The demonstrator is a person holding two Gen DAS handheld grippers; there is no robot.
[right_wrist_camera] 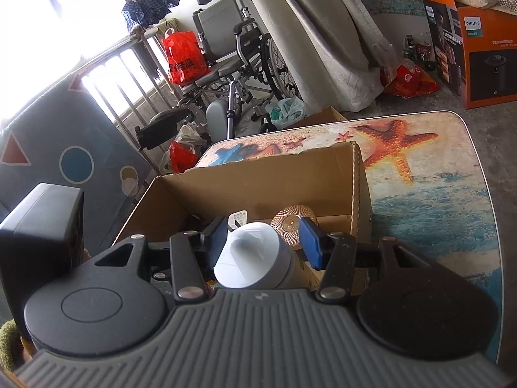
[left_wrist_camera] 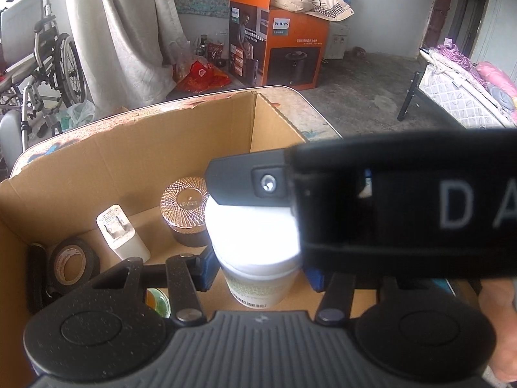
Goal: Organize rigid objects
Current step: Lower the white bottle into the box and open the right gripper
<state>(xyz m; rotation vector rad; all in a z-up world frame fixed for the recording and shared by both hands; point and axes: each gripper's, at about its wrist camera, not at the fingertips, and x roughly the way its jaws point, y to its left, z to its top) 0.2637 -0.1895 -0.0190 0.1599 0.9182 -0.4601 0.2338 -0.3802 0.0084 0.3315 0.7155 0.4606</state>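
Observation:
A white-lidded jar (left_wrist_camera: 255,236) with a barcode label hangs just inside an open cardboard box (left_wrist_camera: 129,148). My left gripper (left_wrist_camera: 260,274) is shut on the jar's body, a blue pad against each side. One black finger (left_wrist_camera: 239,181) of the right gripper reaches across the far edge of the lid. In the right wrist view the jar (right_wrist_camera: 248,258) tilts towards the camera, and my right gripper (right_wrist_camera: 265,242) is shut on its lid.
In the box (right_wrist_camera: 258,177) lie a rose-gold-lidded jar (left_wrist_camera: 185,200), a white charger plug (left_wrist_camera: 121,236), a black tape roll (left_wrist_camera: 72,265) and a small coloured roll (left_wrist_camera: 158,302). The box stands on a starfish-print table (right_wrist_camera: 420,168). A wheelchair (right_wrist_camera: 232,64) stands beyond.

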